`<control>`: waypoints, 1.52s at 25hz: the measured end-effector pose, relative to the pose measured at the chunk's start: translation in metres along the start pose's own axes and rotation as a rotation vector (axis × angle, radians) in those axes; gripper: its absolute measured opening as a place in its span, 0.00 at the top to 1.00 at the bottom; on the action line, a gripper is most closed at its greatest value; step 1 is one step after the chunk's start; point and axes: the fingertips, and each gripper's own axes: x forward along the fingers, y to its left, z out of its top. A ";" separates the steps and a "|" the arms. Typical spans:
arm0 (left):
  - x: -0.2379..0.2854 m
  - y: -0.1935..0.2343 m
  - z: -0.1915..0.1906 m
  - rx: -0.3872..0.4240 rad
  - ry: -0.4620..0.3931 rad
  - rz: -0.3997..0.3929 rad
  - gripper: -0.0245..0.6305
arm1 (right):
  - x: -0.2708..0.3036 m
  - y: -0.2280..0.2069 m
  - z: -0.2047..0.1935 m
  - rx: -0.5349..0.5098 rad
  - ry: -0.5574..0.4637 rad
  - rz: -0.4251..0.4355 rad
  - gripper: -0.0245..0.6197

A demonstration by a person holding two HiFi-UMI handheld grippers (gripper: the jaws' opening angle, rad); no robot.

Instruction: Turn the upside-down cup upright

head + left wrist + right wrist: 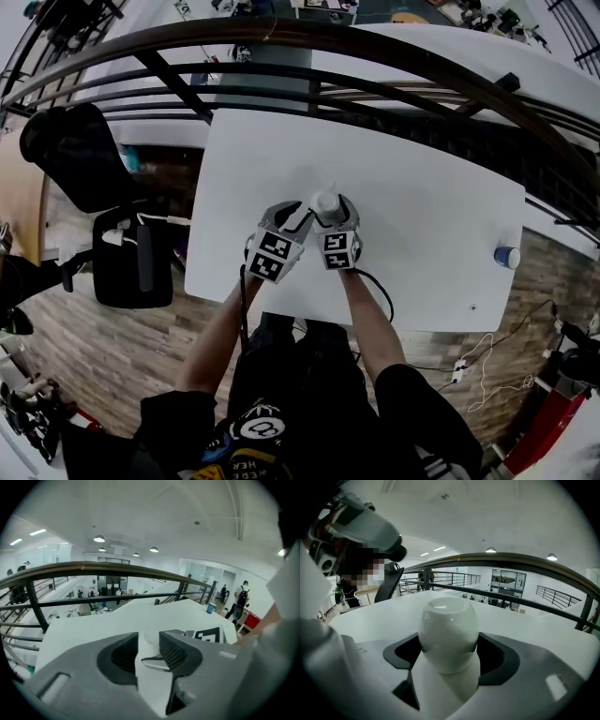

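The white cup [447, 630] stands on the white table [422, 187], near its middle, just in front of the person. The right gripper [449, 645] has its jaws wide and closed on the cup, with both pads against its round sides. The left gripper [147, 651] is just beside it, its jaws a little apart, with only the table surface showing between them.
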 end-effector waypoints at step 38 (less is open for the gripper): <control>-0.023 -0.040 0.061 -0.697 -0.335 -0.680 0.36 | -0.167 0.037 0.125 0.172 -0.378 0.614 0.69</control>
